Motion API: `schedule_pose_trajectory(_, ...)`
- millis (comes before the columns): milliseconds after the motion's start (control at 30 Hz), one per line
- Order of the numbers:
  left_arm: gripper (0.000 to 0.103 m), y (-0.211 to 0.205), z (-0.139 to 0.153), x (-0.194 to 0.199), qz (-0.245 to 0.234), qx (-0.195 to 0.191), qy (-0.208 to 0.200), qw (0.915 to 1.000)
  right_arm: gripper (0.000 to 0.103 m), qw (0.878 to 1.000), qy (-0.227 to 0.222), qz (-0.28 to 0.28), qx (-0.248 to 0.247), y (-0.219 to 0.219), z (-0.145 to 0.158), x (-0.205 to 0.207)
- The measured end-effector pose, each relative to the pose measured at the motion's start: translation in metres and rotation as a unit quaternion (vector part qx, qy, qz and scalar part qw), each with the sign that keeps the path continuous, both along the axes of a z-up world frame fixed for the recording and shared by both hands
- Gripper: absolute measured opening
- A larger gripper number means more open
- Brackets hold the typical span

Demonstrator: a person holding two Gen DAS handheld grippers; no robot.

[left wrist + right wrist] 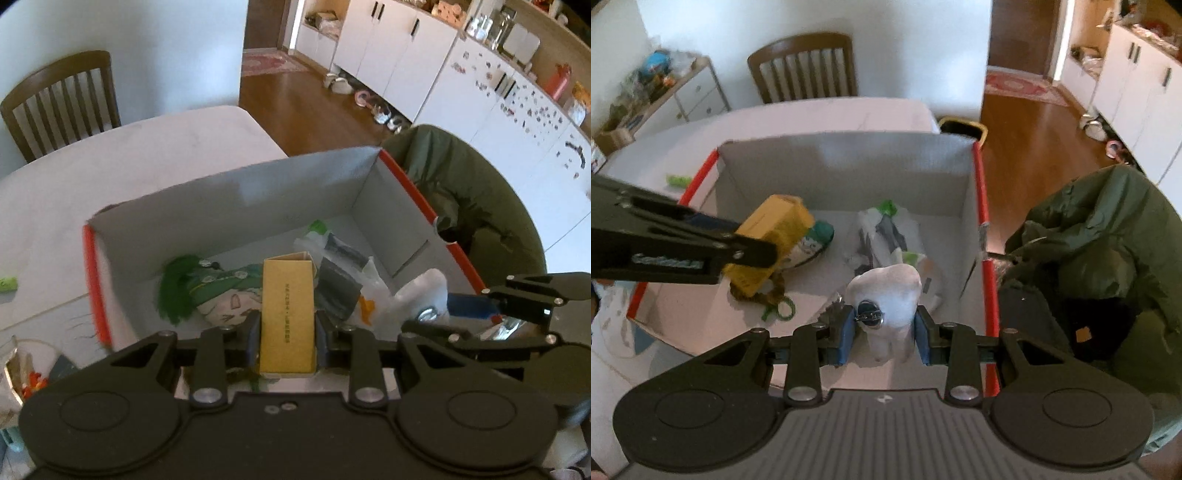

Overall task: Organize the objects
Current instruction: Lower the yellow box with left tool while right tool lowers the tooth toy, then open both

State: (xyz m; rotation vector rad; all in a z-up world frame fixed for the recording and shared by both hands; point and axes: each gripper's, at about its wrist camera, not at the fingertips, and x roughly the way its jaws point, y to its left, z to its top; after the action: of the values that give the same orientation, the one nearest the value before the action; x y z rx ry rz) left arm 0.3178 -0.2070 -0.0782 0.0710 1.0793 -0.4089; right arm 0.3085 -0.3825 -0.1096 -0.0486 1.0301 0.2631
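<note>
Over an open cardboard box (846,166), a yellow carton (287,314) is clamped by the left gripper (286,330). A white tooth-shaped toy (890,302) is gripped between the right gripper's (884,334) closed jaws.

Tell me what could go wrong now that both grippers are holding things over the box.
The left gripper holds the yellow carton above a plush doll; released here, it may land on the doll and tip. The right gripper holds a white tooth-shaped plush beside the box wall, near the plastic bags, which it could snag.

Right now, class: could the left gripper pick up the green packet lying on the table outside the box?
Probably not: the left gripper is shut on a yellow carton, over the box, away from the green packet.
</note>
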Motion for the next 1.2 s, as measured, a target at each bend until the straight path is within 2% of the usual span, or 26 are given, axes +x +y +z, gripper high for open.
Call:
schedule_pose_trajectory(567, 0.028, -0.031, -0.044, 0.02, -0.025, 0.061, 0.031, 0.9974, 0.034, 0.997, 0.035, 0.057, -0.026, 0.009, -0.026, 0.012)
schedule_pose_trajectory(967, 0.029, -0.028, -0.059, 0.028, -0.019, 0.067, 0.065, 0.9954, 0.035, 0.997, 0.036, 0.064, -0.024, 0.01, -0.028, 0.017)
schedule_pose_trajectory(1200, 0.032, -0.029, -0.055, 0.032, -0.021, 0.07, 0.067, 0.9951, 0.035, 0.997, 0.023, 0.067, -0.027, 0.012, -0.024, 0.012)
